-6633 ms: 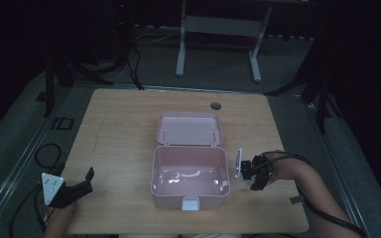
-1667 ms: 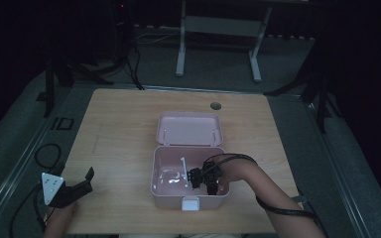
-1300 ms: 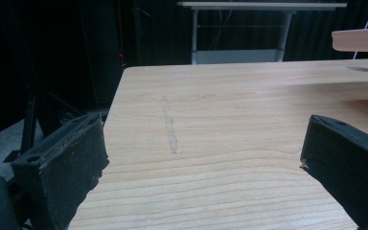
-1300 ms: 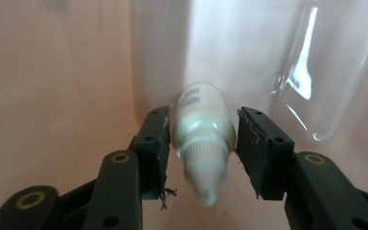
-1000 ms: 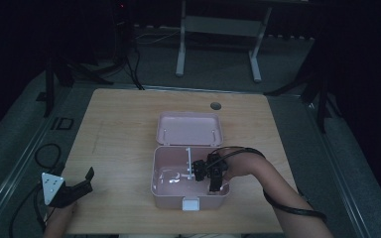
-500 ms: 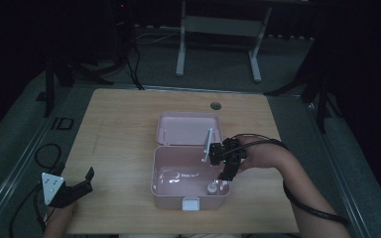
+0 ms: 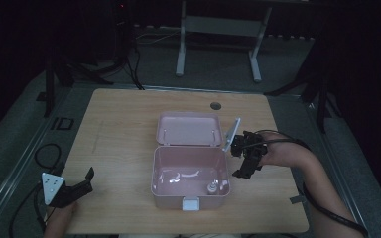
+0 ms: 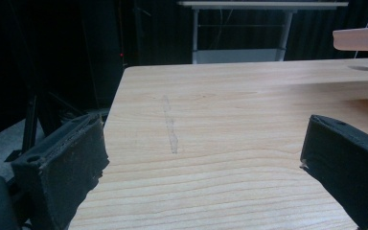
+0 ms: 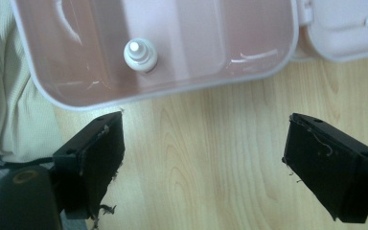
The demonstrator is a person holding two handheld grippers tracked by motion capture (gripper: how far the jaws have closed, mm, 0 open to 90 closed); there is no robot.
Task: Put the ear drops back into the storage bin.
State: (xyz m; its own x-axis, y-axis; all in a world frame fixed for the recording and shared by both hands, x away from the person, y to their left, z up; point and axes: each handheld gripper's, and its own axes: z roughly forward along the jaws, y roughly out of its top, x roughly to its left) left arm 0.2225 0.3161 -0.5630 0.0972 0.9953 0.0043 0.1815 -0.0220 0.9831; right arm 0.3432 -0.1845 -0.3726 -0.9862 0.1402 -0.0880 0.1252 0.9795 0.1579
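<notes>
Hovering right tongs (image 7: 243,159), jaws spread, empty, just right of open pink box (image 7: 190,173) at desk (image 7: 124,124) centre. Small white bottle (image 9: 140,54) upright inside box. Left tongs (image 7: 74,188) spread, empty, near desk's front-left corner.

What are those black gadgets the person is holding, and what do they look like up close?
They are handheld grippers. The left gripper is black with a grey three-cornered plate on top and a dark cable trailing off. The right gripper is black too, with a grey plate and a black cable looping along the forearm. Each has two blocky black jaws with worn, frayed padding.
</notes>
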